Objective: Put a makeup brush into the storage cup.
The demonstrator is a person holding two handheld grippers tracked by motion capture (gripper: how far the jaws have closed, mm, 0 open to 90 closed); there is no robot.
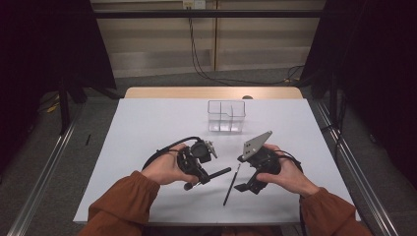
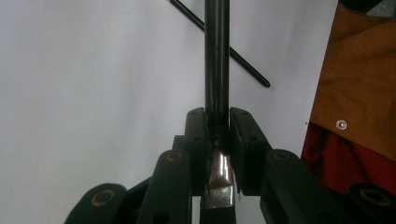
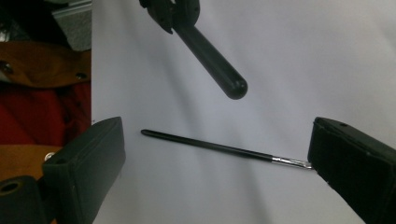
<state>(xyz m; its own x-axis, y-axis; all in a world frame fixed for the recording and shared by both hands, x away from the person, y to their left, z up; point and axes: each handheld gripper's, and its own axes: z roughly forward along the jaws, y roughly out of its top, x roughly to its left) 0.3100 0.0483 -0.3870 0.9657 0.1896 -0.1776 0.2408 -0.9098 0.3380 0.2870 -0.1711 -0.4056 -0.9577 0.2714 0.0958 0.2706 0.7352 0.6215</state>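
A thick black glossy tube [image 1: 219, 173] with a rounded end is clamped by the left gripper [image 1: 199, 178], its jaws closed tight on it; its long axis lies near level above the white table [image 1: 147, 128], pointing toward the right gripper [image 1: 244, 187]. Just beside its tip lies a thin black brush [image 1: 232, 184], running toward the person, its silver-ferruled bristle end partly hidden behind a jaw in the right gripper view. The right gripper's jaws stand wide apart, empty, straddling that brush.

High view overhead, gripper views close, tabletop [image 1: 147, 128] shared
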